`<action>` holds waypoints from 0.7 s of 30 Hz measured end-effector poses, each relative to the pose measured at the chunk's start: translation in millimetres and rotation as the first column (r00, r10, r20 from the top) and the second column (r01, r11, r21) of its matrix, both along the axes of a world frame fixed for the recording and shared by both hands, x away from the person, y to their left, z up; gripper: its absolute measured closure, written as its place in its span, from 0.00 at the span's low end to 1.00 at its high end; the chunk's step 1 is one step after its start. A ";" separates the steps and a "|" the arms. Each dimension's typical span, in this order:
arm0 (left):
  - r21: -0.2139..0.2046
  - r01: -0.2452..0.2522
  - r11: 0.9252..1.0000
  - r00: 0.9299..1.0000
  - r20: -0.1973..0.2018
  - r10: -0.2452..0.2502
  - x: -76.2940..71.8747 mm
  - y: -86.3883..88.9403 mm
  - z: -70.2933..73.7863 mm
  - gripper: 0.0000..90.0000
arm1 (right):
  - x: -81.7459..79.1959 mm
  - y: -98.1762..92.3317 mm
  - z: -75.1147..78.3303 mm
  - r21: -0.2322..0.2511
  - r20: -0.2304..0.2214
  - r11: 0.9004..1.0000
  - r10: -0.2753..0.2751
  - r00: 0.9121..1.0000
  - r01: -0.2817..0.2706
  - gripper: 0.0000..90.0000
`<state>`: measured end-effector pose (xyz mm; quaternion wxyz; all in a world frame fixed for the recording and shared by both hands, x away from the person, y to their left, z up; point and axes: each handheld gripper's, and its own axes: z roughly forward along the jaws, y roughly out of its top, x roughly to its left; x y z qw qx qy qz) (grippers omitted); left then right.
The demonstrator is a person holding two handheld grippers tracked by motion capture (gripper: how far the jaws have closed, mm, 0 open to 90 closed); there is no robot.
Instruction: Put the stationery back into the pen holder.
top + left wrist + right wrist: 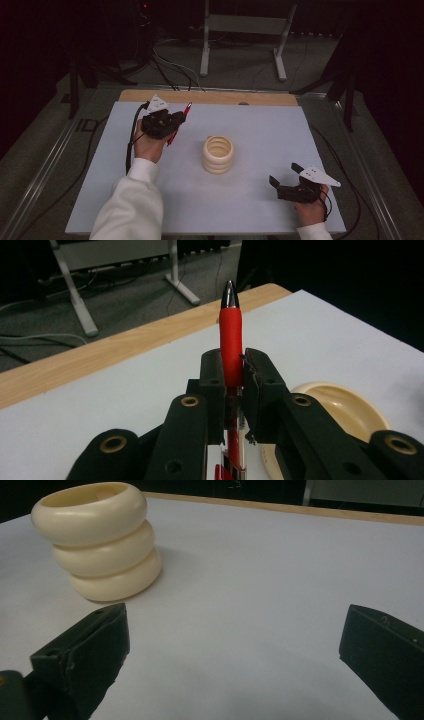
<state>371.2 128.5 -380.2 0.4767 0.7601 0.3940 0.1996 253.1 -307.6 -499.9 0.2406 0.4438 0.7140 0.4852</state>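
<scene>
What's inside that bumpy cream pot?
The cream pot is open on top. The high view shows pale inner wall below the rim, with nothing sticking out. Its bottom is hidden by the rim. The red pen is outside it, in the left tongs.

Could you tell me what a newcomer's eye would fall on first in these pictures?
Most likely the red pen, clamped between the jaws of the left gripper above the far left part of the table. Next comes the cream holder, shaped like three stacked rings, standing at the middle of the table. The right gripper rests at the near right with its jaws wide apart and nothing between them.
</scene>
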 end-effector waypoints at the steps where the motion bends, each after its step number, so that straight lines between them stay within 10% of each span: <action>1: -0.004 0.004 1.000 1.000 0.008 -0.004 -0.2 -1.9 0.5 0.89 | -0.1 0.2 0.1 0.000 0.000 1.000 0.001 1.000 -0.001 0.00; 21: -0.054 0.096 0.994 0.994 0.052 -0.093 0.3 -37.8 5.9 0.89 | 0.0 -0.2 0.5 0.002 0.000 1.000 0.006 1.000 -0.006 0.00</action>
